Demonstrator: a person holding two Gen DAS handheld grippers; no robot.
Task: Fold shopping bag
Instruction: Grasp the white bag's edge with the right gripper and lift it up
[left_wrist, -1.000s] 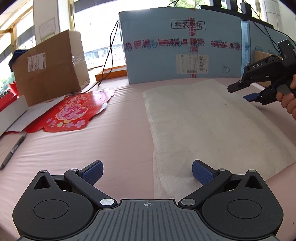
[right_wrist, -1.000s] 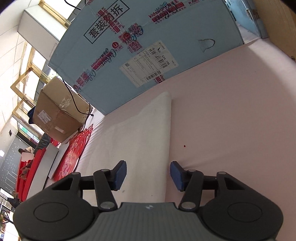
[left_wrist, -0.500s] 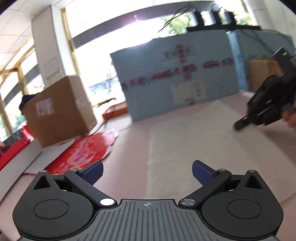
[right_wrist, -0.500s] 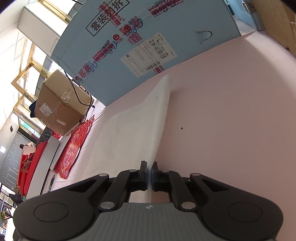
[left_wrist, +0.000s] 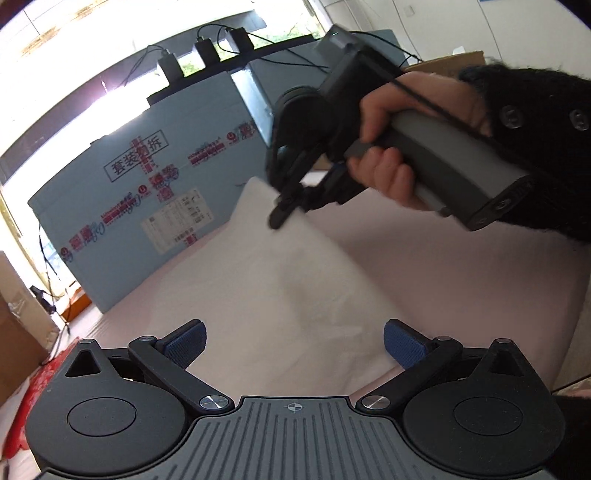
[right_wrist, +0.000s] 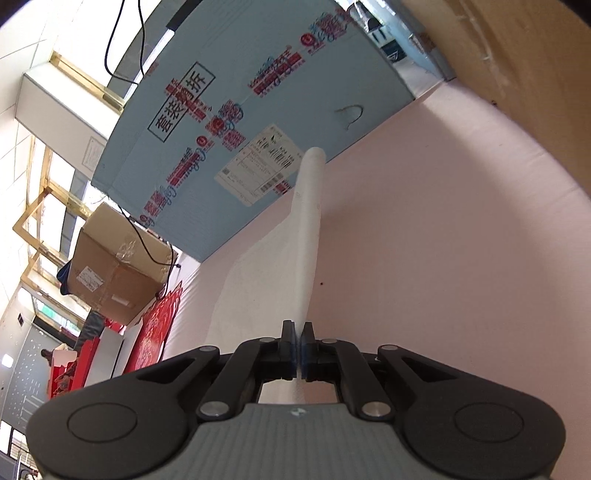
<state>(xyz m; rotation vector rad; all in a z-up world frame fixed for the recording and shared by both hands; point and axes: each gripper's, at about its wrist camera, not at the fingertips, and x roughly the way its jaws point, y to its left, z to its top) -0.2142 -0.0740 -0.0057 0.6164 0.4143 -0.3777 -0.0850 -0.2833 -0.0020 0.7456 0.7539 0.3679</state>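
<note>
A white non-woven shopping bag lies on the pink table. Its right edge is lifted into a ridge. My right gripper is shut on that edge, with the white fabric pinched between the blue pads. In the left wrist view the right gripper holds the raised edge above the table, with a hand in a dark sleeve around its grey handle. My left gripper is open over the near part of the bag, with nothing between its fingers.
A large light blue carton with red print stands along the table's far side. A brown cardboard box and red paper decorations lie to the left. More cardboard stands at the right. The pink table shows bare right of the bag.
My right gripper went from open to shut on the bag's right edge and lifted it. The left gripper, still open, rolled and shifted, bringing the right gripper close in its view.
</note>
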